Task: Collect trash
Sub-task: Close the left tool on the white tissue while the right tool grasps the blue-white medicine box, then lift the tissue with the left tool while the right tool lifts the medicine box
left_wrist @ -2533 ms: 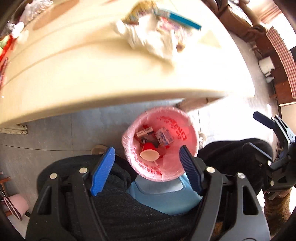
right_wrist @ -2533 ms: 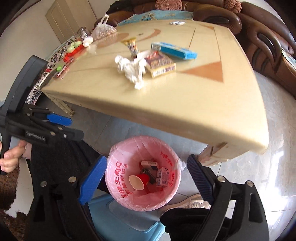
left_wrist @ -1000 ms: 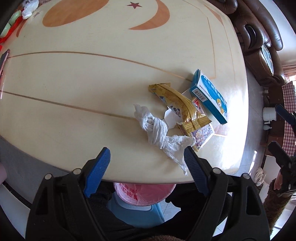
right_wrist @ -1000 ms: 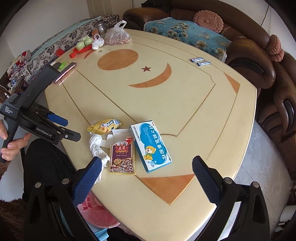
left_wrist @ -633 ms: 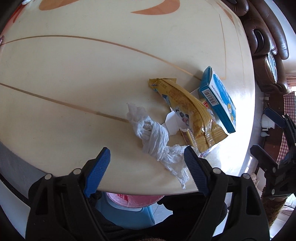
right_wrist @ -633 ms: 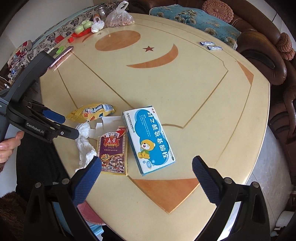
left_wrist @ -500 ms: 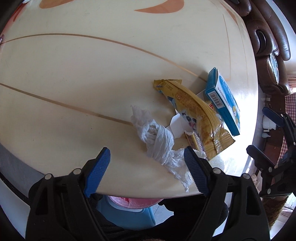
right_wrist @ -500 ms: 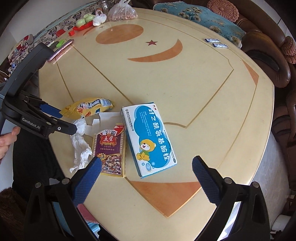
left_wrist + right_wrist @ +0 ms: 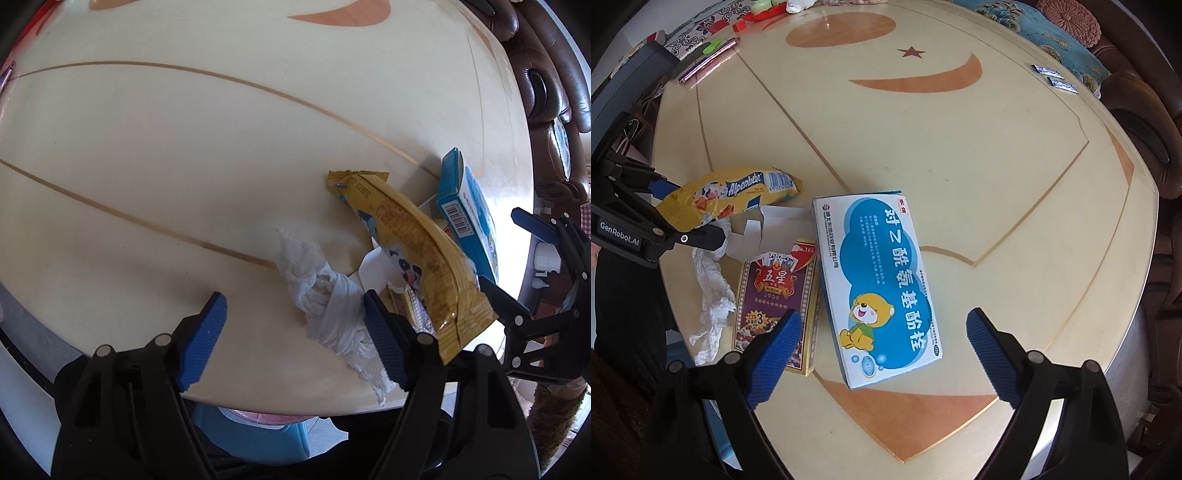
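A cream round table (image 9: 960,155) fills both views, its upper half bare. Low in the right wrist view, the right gripper (image 9: 882,332) closes around a blue medicine box (image 9: 879,284), pads apart from it. Left of it lies a card box (image 9: 775,295), then crumpled tissue (image 9: 325,295) between the closing left gripper (image 9: 293,306) pads, a yellow candy bag (image 9: 413,258) beside.

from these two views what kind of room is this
Most likely a home living room: a big cream dining table with moon and star inlay, a brown leather sofa with cushions along its far side, and household litter on it such as a crumpled tissue.
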Motion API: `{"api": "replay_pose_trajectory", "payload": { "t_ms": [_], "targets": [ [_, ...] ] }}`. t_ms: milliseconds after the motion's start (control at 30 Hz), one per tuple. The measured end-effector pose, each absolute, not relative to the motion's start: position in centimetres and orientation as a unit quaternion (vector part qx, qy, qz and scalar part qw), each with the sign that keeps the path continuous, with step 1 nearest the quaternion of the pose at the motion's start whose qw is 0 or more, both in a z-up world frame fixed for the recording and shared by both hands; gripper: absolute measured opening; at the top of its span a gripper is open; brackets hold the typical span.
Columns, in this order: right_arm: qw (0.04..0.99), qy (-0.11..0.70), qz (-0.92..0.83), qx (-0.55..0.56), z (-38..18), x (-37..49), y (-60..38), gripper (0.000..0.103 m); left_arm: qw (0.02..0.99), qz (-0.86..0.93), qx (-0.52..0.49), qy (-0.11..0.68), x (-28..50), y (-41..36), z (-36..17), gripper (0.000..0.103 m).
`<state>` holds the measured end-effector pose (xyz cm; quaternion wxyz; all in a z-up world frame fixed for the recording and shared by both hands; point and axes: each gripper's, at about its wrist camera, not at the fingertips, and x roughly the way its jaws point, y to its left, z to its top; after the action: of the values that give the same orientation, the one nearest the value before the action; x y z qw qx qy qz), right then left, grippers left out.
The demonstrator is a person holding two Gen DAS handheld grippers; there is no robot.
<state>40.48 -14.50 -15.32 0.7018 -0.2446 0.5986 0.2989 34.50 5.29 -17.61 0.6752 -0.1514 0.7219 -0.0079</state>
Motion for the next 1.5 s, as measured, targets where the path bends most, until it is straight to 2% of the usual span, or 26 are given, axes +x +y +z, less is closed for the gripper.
{"api": "replay_pose_trajectory", "payload": {
  "t_ms": [167,267,433,500,533,567,600,867,900,1000,1367,1500],
  "targets": [
    [0.698,0.603,0.3,-0.243,-16.2,40.9,-14.3,0.081,0.677,0.003,-0.156,0.719,34.5,4.9,-17.3,0.068],
    [0.701,0.603,0.297,-0.236,-16.4,41.3,-14.5,0.065,0.68,0.017,-0.152,0.717,33.9,4.2,-17.2,0.063],
    [0.709,0.594,0.295,-0.239,-16.5,41.0,-14.5,0.065,0.678,0.024,-0.154,0.718,33.5,3.5,-17.2,0.057],
    [0.714,0.59,0.291,-0.24,-16.5,40.5,-14.5,0.065,0.681,0.036,-0.152,0.716,33.3,3.2,-17.0,0.051],
    [0.717,0.587,0.288,-0.242,-16.4,40.1,-14.5,0.065,0.682,0.038,-0.15,0.715,33.2,3.1,-16.9,0.043],
    [0.72,0.583,0.286,-0.244,-16.4,39.9,-14.4,0.064,0.681,0.041,-0.154,0.714,33.1,3.0,-16.8,0.029],
    [0.723,0.58,0.282,-0.247,-16.4,39.7,-14.4,0.064,0.678,0.042,-0.164,0.715,33.0,3.1,-16.9,0.027],
    [0.748,0.565,0.257,-0.235,-15.5,37.9,-14.9,0.062,0.672,0.025,-0.176,0.719,32.3,4.7,-16.9,0.024],
    [0.751,0.563,0.26,-0.225,-15.0,37.8,-15.1,0.047,0.672,0.023,-0.176,0.719,32.5,5.0,-16.9,0.024],
    [0.759,0.56,0.256,-0.213,-13.8,37.5,-15.5,0.034,0.675,0.025,-0.175,0.717,32.9,5.6,-16.9,0.024],
    [0.763,0.564,0.216,-0.232,-14.3,38.6,-15.1,0.034,0.673,0.014,-0.174,0.719,33.9,4.1,-17.8,0.024],
    [0.763,0.578,0.212,-0.195,-14.1,39.8,-16.0,0.034,0.677,0.002,-0.166,0.717,34.1,3.0,-17.6,0.024]
  ]
}}
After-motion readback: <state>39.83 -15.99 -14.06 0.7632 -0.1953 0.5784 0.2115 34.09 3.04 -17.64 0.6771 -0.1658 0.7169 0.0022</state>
